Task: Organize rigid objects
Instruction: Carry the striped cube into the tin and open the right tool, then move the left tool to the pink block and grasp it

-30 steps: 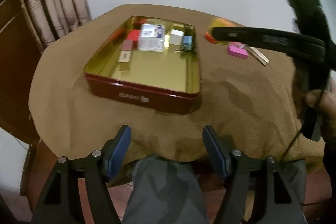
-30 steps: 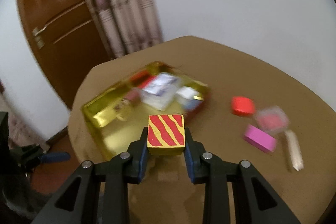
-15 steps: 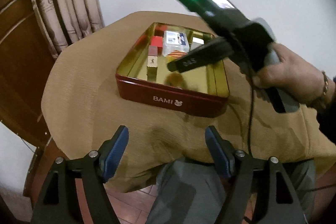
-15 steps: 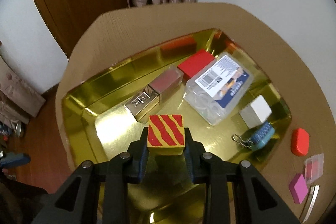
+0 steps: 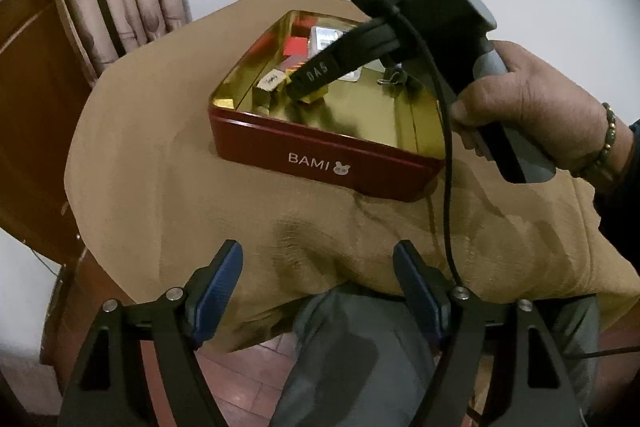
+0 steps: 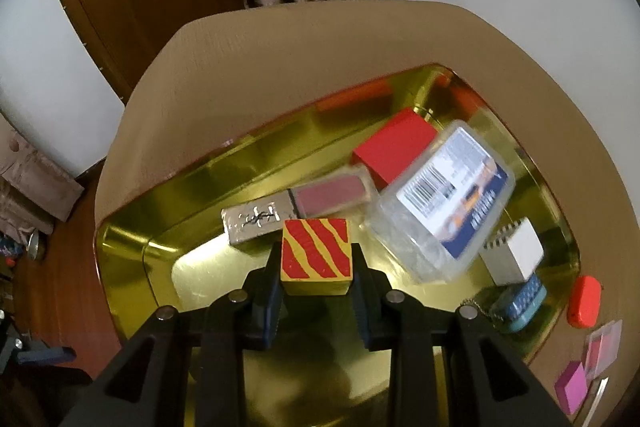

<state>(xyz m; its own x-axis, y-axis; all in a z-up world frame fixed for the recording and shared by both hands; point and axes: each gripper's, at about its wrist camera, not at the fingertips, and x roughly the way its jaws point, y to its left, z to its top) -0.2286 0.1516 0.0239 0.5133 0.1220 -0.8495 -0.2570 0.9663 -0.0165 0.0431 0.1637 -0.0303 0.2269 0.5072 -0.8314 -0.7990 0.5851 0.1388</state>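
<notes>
Right tool tilts down — striped block clamped — over tin.

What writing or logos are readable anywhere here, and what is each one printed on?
"BAMI", with a small rabbit logo beside it: on the red side of the tin.
"DAS": on the black finger of the right tongs, as seen from the left wrist view.
Barcode and blue label on the clear plastic box: blurred, unreadable.
Embossed mark on the silver case: not legible.
</notes>
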